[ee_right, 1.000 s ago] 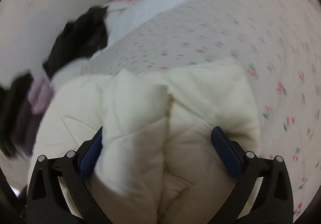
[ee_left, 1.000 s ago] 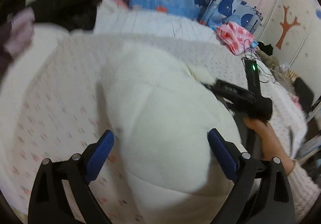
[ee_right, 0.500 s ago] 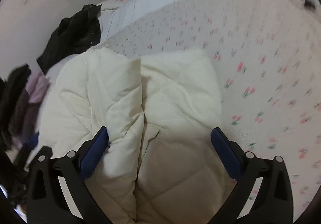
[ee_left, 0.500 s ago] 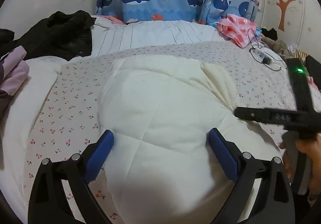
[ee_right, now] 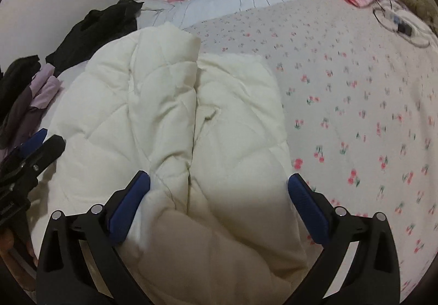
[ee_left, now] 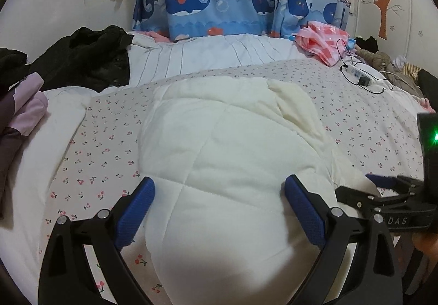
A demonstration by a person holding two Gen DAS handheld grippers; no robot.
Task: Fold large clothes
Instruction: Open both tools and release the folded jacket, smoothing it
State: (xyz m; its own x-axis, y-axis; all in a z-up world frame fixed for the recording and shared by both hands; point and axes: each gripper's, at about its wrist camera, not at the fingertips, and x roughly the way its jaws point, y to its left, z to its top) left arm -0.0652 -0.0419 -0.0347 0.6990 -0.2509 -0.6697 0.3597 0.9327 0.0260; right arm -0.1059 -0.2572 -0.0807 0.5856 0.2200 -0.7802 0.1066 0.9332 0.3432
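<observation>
A cream quilted jacket [ee_left: 227,157] lies folded on my cherry-print bedsheet [ee_left: 364,124], its sleeve doubled along the left half. My left gripper [ee_left: 217,202] hangs over it with jaws spread wide and nothing between them; my right gripper [ee_right: 219,195] does the same. Compared with a second ago, both views are sharper and pulled back, and my right gripper now sits at the left view's right edge instead of over the jacket.
</observation>
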